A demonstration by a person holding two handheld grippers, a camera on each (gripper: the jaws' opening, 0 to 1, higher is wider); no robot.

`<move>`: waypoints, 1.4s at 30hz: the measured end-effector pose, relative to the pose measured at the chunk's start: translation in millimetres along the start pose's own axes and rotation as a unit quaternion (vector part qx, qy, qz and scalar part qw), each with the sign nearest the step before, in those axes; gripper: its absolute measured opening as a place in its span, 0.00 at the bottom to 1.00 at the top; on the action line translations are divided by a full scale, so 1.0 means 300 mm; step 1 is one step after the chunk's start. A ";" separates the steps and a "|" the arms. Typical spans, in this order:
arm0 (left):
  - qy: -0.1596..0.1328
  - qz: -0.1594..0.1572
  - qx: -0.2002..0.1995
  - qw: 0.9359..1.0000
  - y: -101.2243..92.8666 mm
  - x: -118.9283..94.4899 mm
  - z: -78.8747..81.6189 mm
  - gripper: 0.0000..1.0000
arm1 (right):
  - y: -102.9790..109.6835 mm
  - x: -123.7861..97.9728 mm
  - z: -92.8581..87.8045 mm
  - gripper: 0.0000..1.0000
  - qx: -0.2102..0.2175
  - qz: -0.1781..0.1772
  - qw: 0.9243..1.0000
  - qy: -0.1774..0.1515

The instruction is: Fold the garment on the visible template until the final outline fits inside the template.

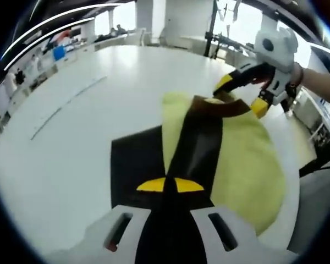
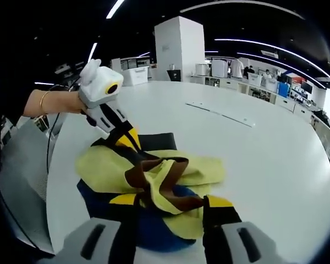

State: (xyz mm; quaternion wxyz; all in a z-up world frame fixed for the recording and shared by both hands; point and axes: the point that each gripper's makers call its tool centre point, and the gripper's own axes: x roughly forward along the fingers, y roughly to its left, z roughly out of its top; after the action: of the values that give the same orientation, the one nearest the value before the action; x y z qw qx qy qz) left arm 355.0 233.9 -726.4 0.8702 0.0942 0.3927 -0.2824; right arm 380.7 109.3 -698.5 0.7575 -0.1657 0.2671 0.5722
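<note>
A yellow garment (image 2: 154, 170) with brown trim lies crumpled over a dark template (image 1: 135, 162) on the white surface (image 2: 264, 159), the left gripper (image 1: 169, 185) jaws closed on one edge and the right gripper (image 2: 170, 201) jaws gripping the opposite brown-trimmed edge.

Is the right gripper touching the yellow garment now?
Touching. In the left gripper view, the right gripper pinches the garment's brown-trimmed edge between its yellow-tipped jaws, with no gap visible.
</note>
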 end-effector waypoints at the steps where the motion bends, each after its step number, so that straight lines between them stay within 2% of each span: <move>1: 0.000 0.003 0.002 1.000 -0.001 -0.001 0.000 0.00 | -0.003 -0.002 0.001 0.39 0.001 -0.002 1.000 -0.002; 4: 0.001 0.011 0.010 1.000 -0.003 -0.004 0.002 0.00 | -0.008 -0.006 0.001 0.33 0.001 -0.006 1.000 -0.002; 10: -0.006 0.024 0.018 1.000 0.000 -0.011 0.008 0.00 | -0.003 -0.007 -0.009 0.27 0.003 -0.005 1.000 -0.002; 15: -0.025 0.035 0.029 0.999 -0.006 -0.035 0.028 0.00 | 0.006 -0.007 -0.007 0.15 0.000 -0.002 1.000 -0.007; 20: -0.045 0.043 0.037 0.997 -0.011 -0.064 0.051 0.00 | 0.013 -0.009 -0.004 0.07 -0.009 0.000 1.000 -0.008; 28: -0.061 0.055 0.050 0.995 -0.014 -0.085 0.072 0.00 | 0.016 -0.011 -0.008 0.05 -0.001 0.001 1.000 -0.007; 30: -0.071 0.068 0.056 0.994 0.000 -0.099 0.088 0.00 | 0.015 -0.011 -0.008 0.05 0.001 0.000 1.000 -0.007; 37: -0.070 0.060 0.055 0.994 -0.004 -0.094 0.087 0.00 | 0.016 -0.011 -0.006 0.03 0.004 0.000 1.000 -0.008; 42: -0.090 0.072 0.054 0.992 0.001 -0.135 0.120 0.00 | 0.019 -0.030 0.026 0.01 0.012 -0.001 1.000 -0.027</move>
State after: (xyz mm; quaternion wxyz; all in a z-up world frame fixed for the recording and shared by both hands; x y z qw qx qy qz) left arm 356.2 237.2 -672.5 0.9136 0.1430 0.2892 -0.2474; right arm 375.0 108.3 -686.5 0.7665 -0.1418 0.2533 0.5729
